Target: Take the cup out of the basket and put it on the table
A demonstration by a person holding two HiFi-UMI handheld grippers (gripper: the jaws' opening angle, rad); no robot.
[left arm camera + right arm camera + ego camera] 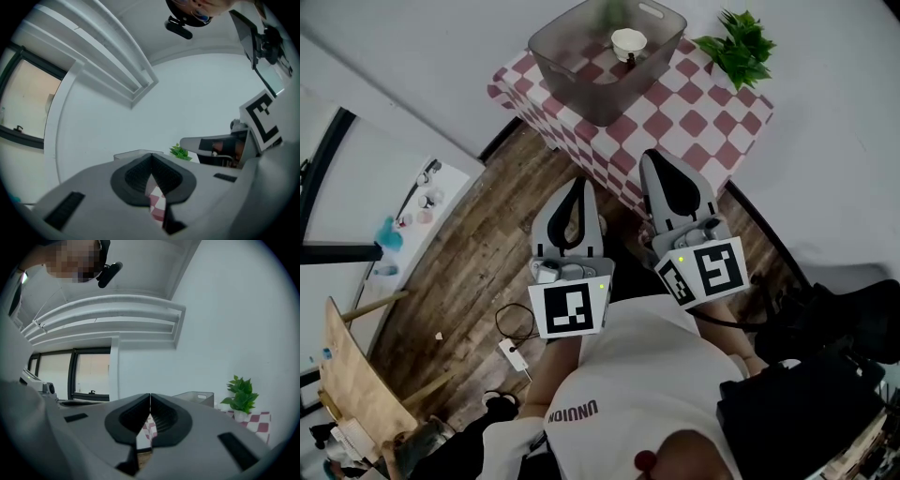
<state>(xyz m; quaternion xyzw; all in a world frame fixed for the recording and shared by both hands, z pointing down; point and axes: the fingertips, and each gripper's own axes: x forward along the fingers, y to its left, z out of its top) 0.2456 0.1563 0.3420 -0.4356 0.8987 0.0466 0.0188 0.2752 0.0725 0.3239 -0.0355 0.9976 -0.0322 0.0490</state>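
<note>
Head view, task progress: not yet begun, by my reading. The cup [628, 42] stands upright inside the grey basket [581, 89], which sits on the checked counter [712, 122] beside a small plant [739, 47]. Reaching in, lifting the cup out and setting it on the counter are all left to do.
Head view, grippers: the left gripper [579, 182] and right gripper [655, 156] are held side by side in front of the person, pointing toward the counter but well short of the basket. Neither touches anything.
Left gripper view, jaws: the tips meet with nothing between them. Only a strip of checked cloth shows through the slot lower down, and the basket rim and plant lie far beyond.
Right gripper view, jaws: closed tip to tip and empty. The basket and plant stand off to the right, apart from the gripper.
Judgement for the next move: whichever gripper takes the cup must spread its jaws before it reaches the basket.
</note>
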